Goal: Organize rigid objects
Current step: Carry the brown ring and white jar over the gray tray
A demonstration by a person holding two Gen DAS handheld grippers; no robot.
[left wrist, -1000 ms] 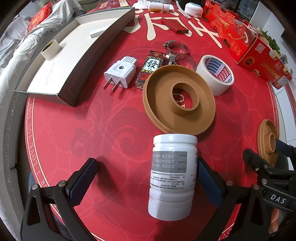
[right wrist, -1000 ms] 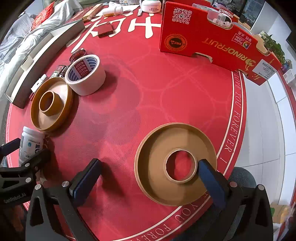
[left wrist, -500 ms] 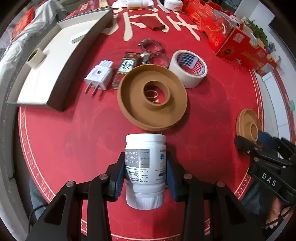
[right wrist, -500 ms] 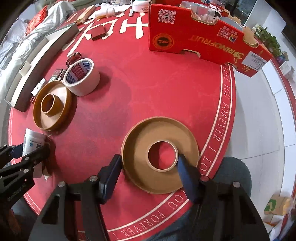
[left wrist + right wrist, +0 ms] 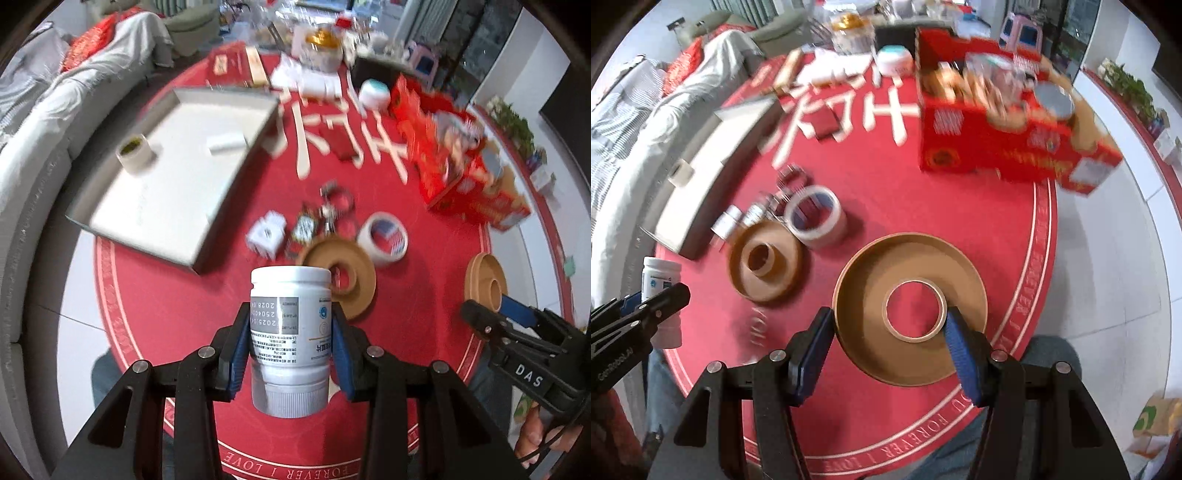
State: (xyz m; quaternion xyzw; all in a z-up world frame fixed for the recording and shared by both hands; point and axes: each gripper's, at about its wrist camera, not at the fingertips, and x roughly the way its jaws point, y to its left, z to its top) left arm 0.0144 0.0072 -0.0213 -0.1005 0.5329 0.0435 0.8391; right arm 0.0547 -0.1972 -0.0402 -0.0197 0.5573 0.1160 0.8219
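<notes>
Above a red round table (image 5: 155, 295), the left gripper (image 5: 290, 343) pinches a white bottle (image 5: 290, 332) crosswise, its cap near, while the right gripper (image 5: 888, 332) clamps a brown ring dish (image 5: 910, 308), outer wall to hub, with the open box (image 5: 177, 158) far left of both.

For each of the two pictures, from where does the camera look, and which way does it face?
Left wrist view: sits on the left gripper, facing steeply down at the red table mat; its fingers clamp a white bottle; the right gripper and a hand show at right.
Right wrist view: sits on the right gripper, facing down; its fingers clamp a brown ring dish; the left gripper shows at left.
Shared: bottle, both brown dishes, white tape roll, white tray, red carton.
</notes>
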